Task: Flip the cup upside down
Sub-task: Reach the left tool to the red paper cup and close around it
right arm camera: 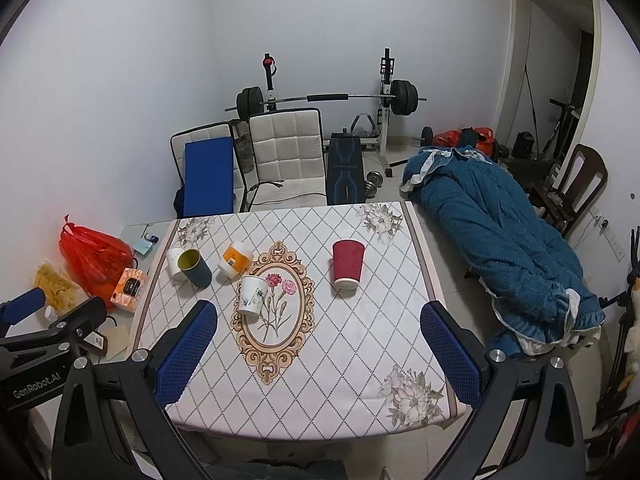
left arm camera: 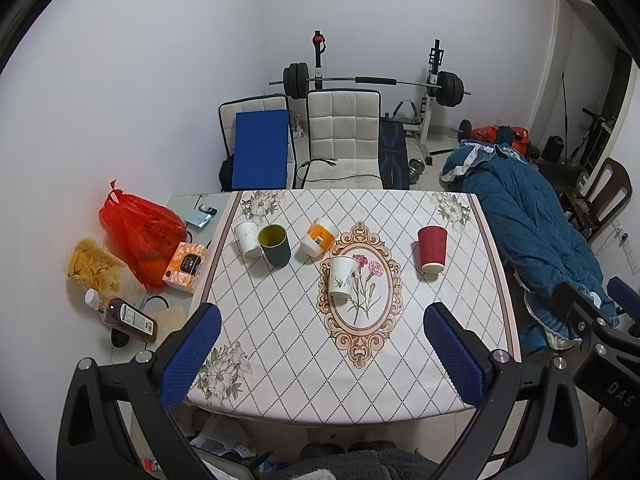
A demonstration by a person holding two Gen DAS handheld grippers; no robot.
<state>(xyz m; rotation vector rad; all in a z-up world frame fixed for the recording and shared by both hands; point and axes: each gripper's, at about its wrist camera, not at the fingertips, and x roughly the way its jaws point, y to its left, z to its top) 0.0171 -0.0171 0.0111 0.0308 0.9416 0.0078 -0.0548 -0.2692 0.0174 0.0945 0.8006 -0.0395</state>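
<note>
Several cups stand on the patterned tablecloth (left arm camera: 280,340). A red ribbed paper cup (left arm camera: 431,249) (right arm camera: 348,264) stands on the right. A white floral cup (left arm camera: 342,276) (right arm camera: 252,295) stands near the middle. A dark green cup (left arm camera: 274,245) (right arm camera: 195,266) with a yellow inside, a small white cup (left arm camera: 247,239) (right arm camera: 174,262) and an orange-and-white cup (left arm camera: 318,237) (right arm camera: 235,259) stand at the left. My left gripper (left arm camera: 322,354) is open and empty above the table's near edge. My right gripper (right arm camera: 318,352) is open and empty, also above the near edge.
A red plastic bag (left arm camera: 140,232), a tissue box (left arm camera: 185,266), a bottle (left arm camera: 128,318) and a snack bag (left arm camera: 94,266) lie left of the table. Two white chairs (left arm camera: 344,136) stand behind it. A blue quilt (right arm camera: 500,248) lies on the right. A barbell rack (left arm camera: 372,84) stands at the back.
</note>
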